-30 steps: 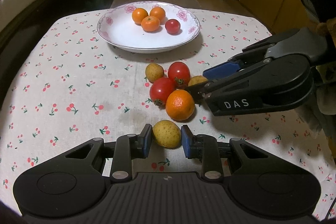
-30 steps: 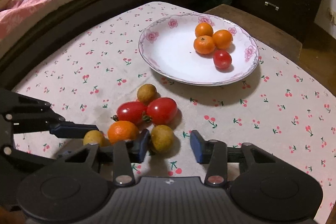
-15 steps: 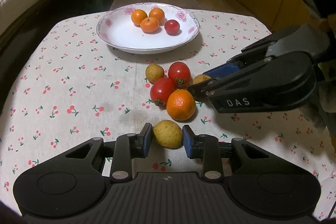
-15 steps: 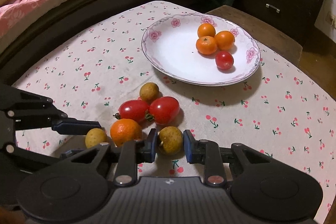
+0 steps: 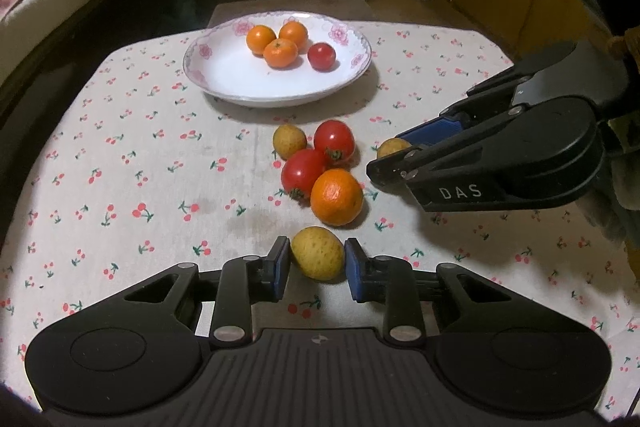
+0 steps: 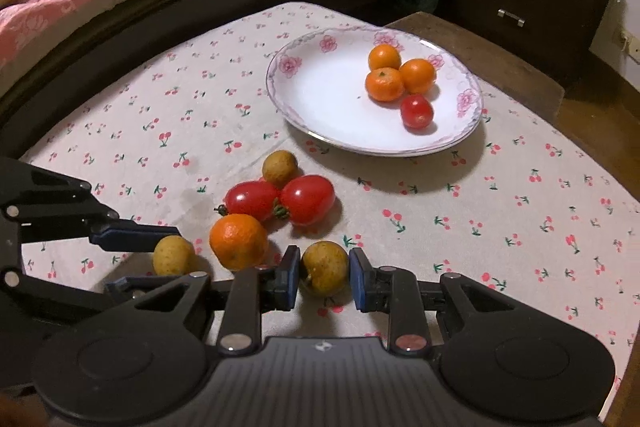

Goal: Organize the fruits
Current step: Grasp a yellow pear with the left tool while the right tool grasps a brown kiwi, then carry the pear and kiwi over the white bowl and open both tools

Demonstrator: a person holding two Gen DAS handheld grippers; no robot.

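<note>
Working down from the tablecloth [image 5: 120, 155], I see the flowered plate [image 5: 224, 83] at the far side already holding three oranges and a tomato, so that is where I judge loose fruit belongs. The cluster in front, an orange [image 5: 337, 197], two tomatoes and a longan, lies bunched on the cloth. My left gripper [image 5: 317, 261] is clamped on the nearest longan [image 5: 318, 257]; my right gripper [image 6: 325, 271] is clenched on another longan [image 6: 325, 267], both resting low on the cloth, ready for lifting.
</note>
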